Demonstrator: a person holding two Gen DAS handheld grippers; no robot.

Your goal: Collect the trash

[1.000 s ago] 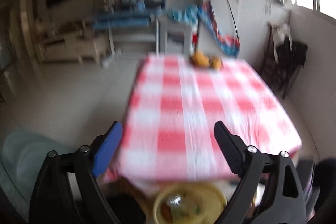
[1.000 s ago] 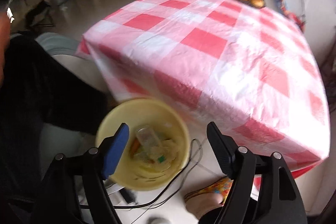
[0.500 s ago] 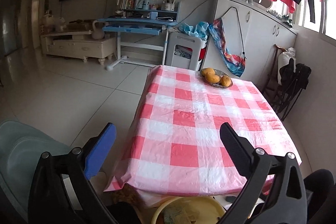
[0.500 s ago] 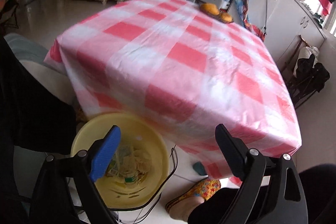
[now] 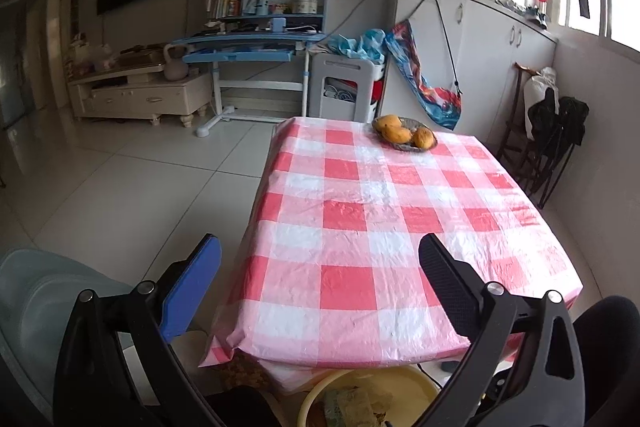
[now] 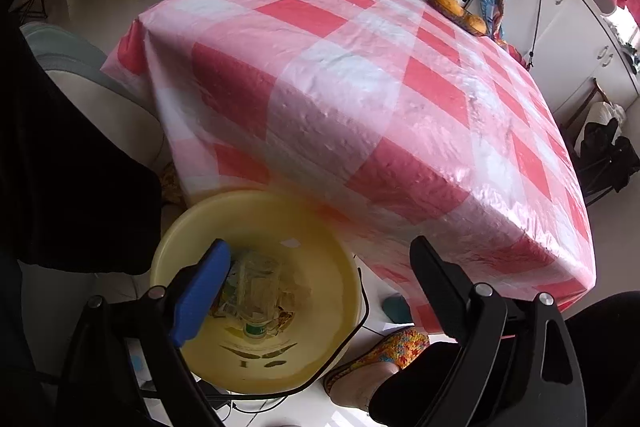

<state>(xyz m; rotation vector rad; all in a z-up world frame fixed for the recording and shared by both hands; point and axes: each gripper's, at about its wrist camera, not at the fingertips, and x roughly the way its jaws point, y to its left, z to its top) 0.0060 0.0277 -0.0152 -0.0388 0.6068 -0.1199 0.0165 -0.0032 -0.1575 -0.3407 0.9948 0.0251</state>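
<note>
Both my tongs are spread wide and grasp nothing. My right tongs (image 6: pixel 320 283) hang directly above the yellow bin (image 6: pixel 320 359), which stands on the floor under the near edge of the checkered table (image 5: pixel 384 211); the collected trash (image 6: pixel 256 291) lies at its bottom. My left tongs (image 5: pixel 320 287) point over the table's near edge, toward the fruit basket (image 5: pixel 404 135) at the far edge.
</note>
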